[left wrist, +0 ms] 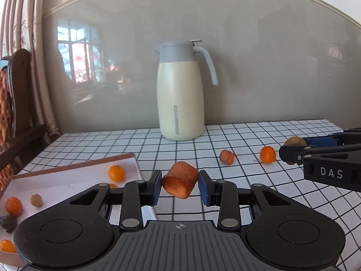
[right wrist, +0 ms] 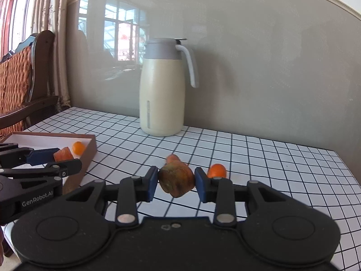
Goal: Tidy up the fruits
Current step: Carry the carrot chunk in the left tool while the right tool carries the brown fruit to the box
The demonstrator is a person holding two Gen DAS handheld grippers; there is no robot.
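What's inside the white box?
In the white box I can see three small orange fruits, one pale yellowish round one and a dark lumpy thing. The left tongs cover the near part of the box, so more may be hiding there.

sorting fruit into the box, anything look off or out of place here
The piece in the right gripper looks odd: that brownish chunk is mottled and discoloured, unlike the clean orange carrot piece in the left gripper.
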